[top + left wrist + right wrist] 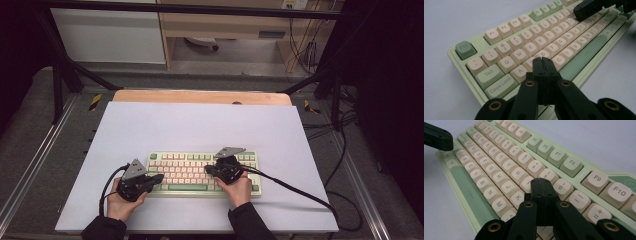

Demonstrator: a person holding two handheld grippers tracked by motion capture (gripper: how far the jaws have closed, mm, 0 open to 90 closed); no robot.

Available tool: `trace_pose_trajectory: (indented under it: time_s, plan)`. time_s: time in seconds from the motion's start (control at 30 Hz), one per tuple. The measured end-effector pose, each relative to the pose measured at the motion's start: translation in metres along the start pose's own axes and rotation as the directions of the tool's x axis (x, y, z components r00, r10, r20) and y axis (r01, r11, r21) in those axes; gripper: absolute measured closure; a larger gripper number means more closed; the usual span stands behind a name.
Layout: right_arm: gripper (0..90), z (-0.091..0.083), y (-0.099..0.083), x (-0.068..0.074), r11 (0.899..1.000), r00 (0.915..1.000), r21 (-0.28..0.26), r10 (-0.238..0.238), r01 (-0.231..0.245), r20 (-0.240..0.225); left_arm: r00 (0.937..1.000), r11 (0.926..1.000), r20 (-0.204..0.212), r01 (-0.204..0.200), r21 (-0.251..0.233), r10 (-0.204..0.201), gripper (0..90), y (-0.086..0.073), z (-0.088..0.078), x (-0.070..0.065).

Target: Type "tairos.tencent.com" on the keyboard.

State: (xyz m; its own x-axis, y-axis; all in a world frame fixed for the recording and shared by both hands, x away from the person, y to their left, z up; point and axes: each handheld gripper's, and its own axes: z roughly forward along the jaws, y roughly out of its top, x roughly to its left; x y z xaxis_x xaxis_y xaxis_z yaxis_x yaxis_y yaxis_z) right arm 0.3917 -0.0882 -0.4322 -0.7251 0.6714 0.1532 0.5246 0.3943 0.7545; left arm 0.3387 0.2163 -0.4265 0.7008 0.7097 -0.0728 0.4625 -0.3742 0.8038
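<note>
Keyboard (202, 172), pale green with cream keys and green accent keys, lies flat on a white board (200, 130) that covers the table, toward the near edge and a little right of the middle, its long side running left to right. Both grippers are over it. In the high view the left gripper (156, 178) sits at the keyboard's near left corner, its jaws pointing right across the left end of the keys, held by the left hand (122, 199) coming in from the near edge. Its jaws are pressed together with nothing between them; in the left gripper view (542, 60) their joined tips stand over the home row, just above the keys between A and D, though whether they touch a key I cannot tell. The right gripper (209, 170) sits over the right half of the keyboard, held by the right hand (239, 190), with jaws pointing left toward the middle. They too are closed tight and empty; in the right gripper view (540, 181) the tips hang over the keys near K, 9 and 0. The two sets of tips point at each other, well apart, with the middle keys between them.
</note>
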Motion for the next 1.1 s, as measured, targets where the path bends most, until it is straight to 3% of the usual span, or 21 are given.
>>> trace_pose_trajectory:
  time_s: [0.53,1.1]
  plan:
    - [90.0,-0.029,0.004,0.01,0.999,0.9989,-0.037,-0.039,0.038,-0.026,1.0,1.0,-0.002,-0.002,-0.001,0.002,90.0,0.0,0.0,0.0]
    - [90.0,-0.027,0.001,0.024,0.998,0.9967,-0.031,-0.052,0.05,-0.062,1.0,1.0,-0.001,0.0,-0.001,0.0,90.0,0.0,0.0,0.0]
